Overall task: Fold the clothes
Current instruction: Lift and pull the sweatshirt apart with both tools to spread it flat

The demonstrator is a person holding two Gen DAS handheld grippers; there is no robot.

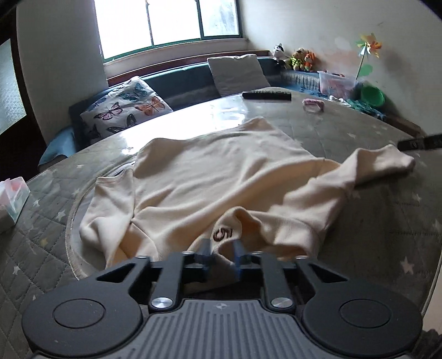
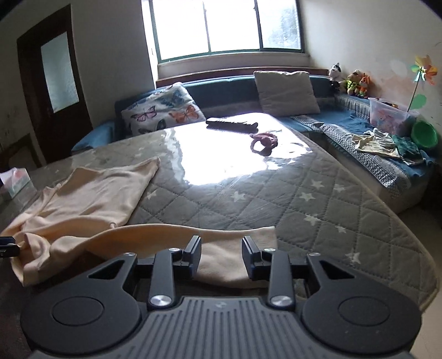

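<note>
Left wrist view: the cream sweater (image 1: 221,176) lies spread on the quilted table (image 1: 359,221); the left gripper (image 1: 222,248) stands narrowly parted around a fold near the collar. Right wrist view: the right gripper (image 2: 221,248) stands parted, its pads clear of the sleeve (image 2: 234,248) lying between them.

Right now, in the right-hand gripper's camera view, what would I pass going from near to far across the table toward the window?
Right gripper → cream sleeve lying between its open fingers → grey star-quilted table cover → pink ring-shaped item → black remote → grey cushion on the blue sofa → window.
</note>
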